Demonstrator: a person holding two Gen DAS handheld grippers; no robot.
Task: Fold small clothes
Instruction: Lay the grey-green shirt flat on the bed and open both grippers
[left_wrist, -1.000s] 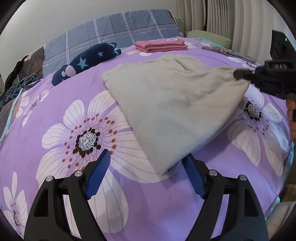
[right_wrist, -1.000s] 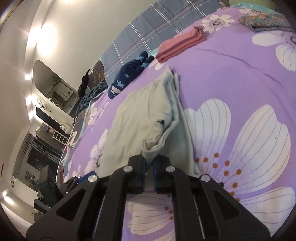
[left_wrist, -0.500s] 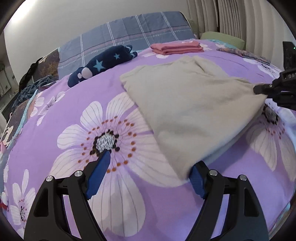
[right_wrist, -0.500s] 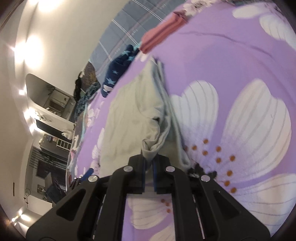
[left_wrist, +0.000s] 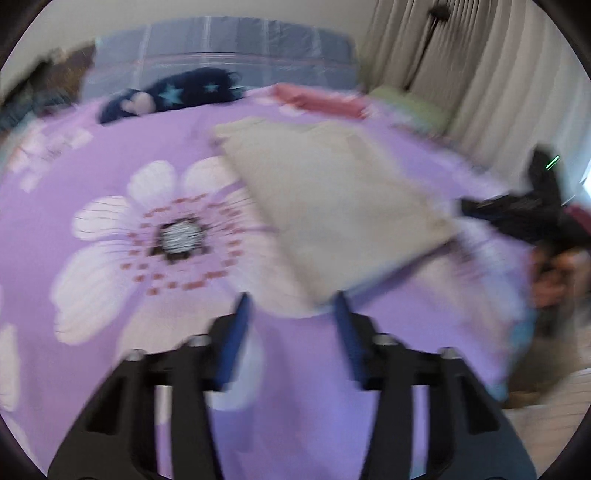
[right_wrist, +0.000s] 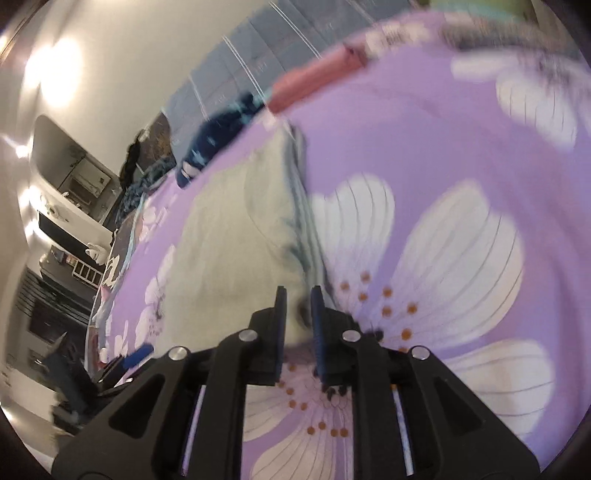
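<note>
Between parted right claw (right_wrist: 297, 308) jaws: grey garment (right_wrist: 229, 236) corner, released; left claw (left_wrist: 290, 314) unclenched.

I am counting one beige garment (left_wrist: 332, 206) lying on one bed (left_wrist: 110, 155); one pink folded stack (left_wrist: 325, 101); one navy starred item (left_wrist: 177, 94); one green pillow (left_wrist: 413, 107); I am working two hand-held grippers, left (left_wrist: 291, 306) and right (right_wrist: 297, 301).

beige garment (left_wrist: 332, 206) on purple bedspread (left_wrist: 92, 155)
</note>
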